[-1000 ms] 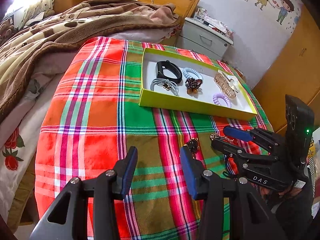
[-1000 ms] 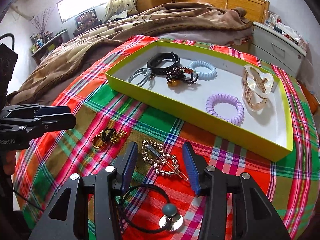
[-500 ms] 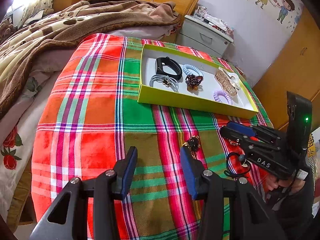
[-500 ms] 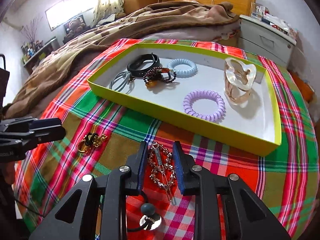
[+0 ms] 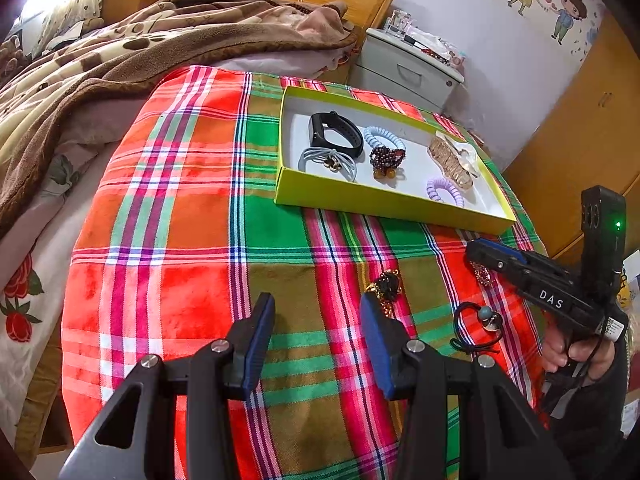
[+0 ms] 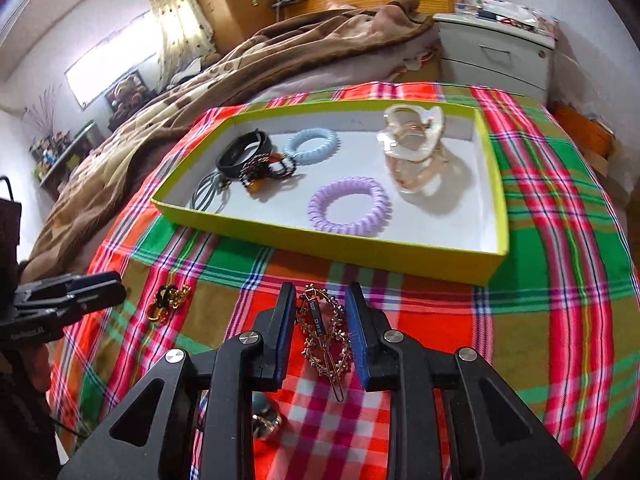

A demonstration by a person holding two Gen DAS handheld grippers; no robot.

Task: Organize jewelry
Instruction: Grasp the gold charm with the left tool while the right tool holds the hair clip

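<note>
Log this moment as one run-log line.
right hand-held gripper: shut on ornate hair clip | left hand-held gripper: open, empty | yellow tray: ahead

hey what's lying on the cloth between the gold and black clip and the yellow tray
Nothing: in the right wrist view, only bare plaid cloth separates the gold and black clip from the tray.

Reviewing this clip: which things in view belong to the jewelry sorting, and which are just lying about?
Part of the job:
- right gripper, holding the gold rhinestone hair clip
- yellow-green cardboard tray with pieces already inside
- gold-and-black brooch on the plaid cloth
- black elastic hair tie with a bead
- left gripper, open

Lying about:
- brown patterned blanket
- white bedside drawer unit
</note>
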